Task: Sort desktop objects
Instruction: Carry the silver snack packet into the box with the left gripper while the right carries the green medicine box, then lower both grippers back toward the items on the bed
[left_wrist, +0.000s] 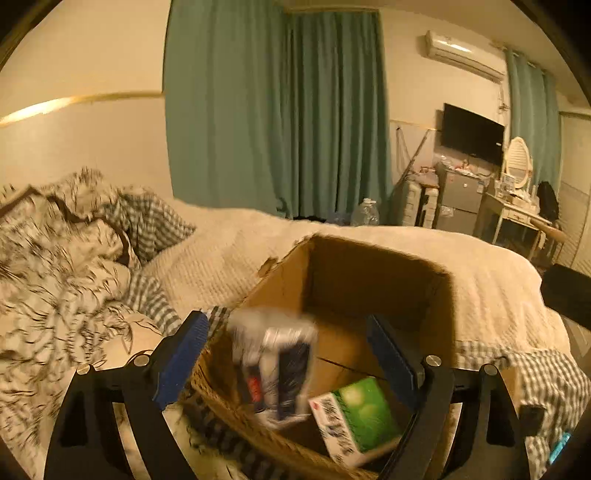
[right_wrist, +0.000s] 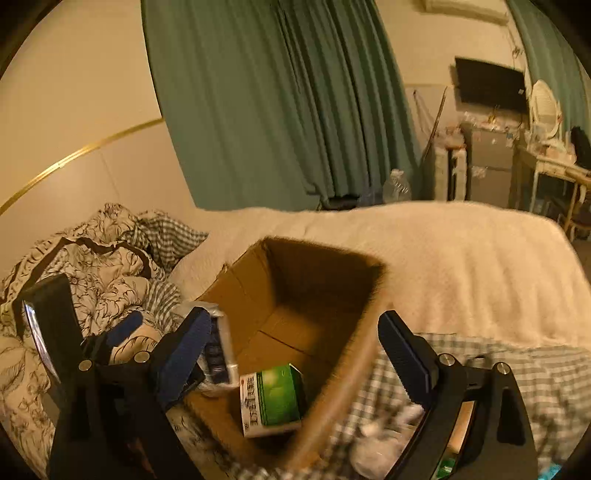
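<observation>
Both hand-held grippers (left_wrist: 286, 354) (right_wrist: 291, 349) spread over cardboard box (left_wrist: 373, 273); inside, green carton (left_wrist: 360, 417), blurred, possibly falling packet (left_wrist: 275, 365).

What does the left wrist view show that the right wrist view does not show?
Only the left wrist view shows the whole air conditioner on the wall, and the blurred silver package between the open left gripper. Only the right wrist view shows the other gripper's body from the side. Both show the cardboard box on the bed, with the green carton inside.
</observation>
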